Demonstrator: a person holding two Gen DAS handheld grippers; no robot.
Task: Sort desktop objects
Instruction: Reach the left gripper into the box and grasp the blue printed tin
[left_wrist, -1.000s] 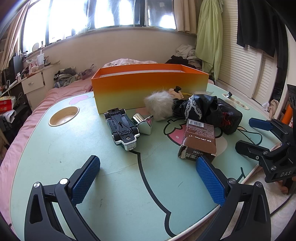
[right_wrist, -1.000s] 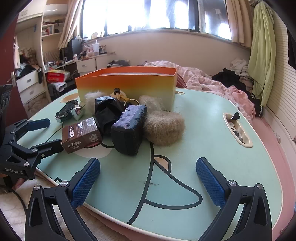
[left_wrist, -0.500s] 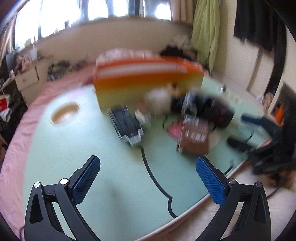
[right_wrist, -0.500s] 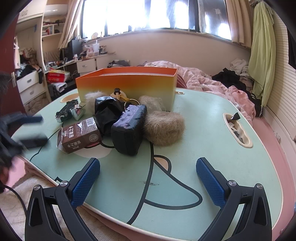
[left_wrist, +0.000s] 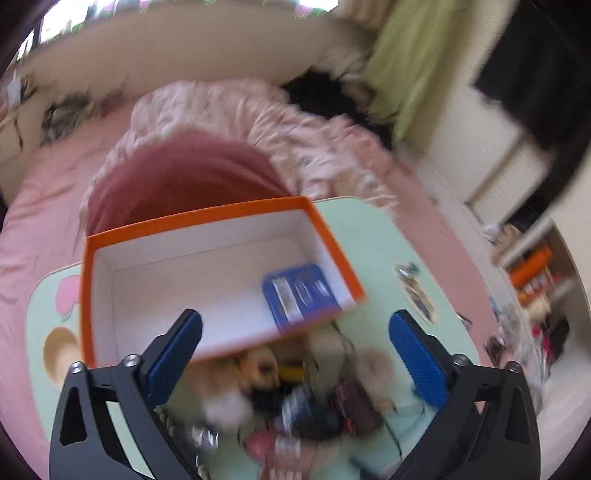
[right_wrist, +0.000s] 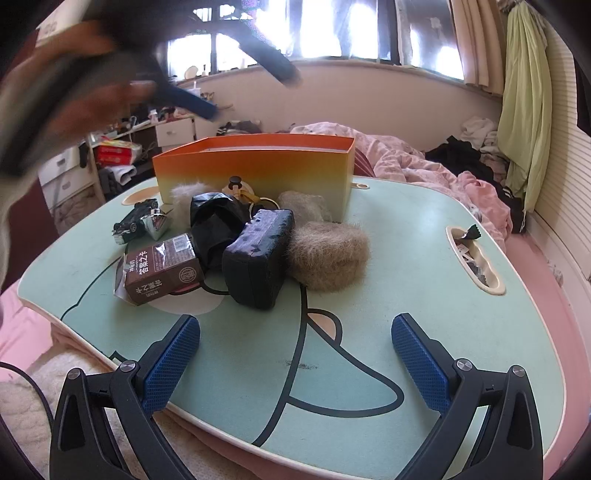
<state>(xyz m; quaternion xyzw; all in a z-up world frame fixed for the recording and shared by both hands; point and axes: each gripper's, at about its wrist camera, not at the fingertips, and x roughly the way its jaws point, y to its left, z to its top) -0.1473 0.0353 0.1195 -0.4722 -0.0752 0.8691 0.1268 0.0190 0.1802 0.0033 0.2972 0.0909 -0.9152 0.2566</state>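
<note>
In the blurred left wrist view, the left claw (left_wrist: 293, 349) gapes wide with nothing between its fingers, looking down into the orange box (left_wrist: 207, 218) at frame centre. A blue packet (left_wrist: 301, 295) lies inside the box, toward its right wall.

In the right wrist view, the right claw (right_wrist: 295, 360) is also spread wide and holds nothing, at the lower frame over the tabletop (right_wrist: 424, 258). The brown carton (right_wrist: 162, 269), dark pouch (right_wrist: 258, 267) and toy car (right_wrist: 135, 223) lie above it, left of centre.

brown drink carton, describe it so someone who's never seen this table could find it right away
On the pale green table, find the orange box; a cluster of things lies before it. The brown drink carton lies at the cluster's near left corner, the only item with white printed lettering, unlike the furry and black things beside it.
</note>
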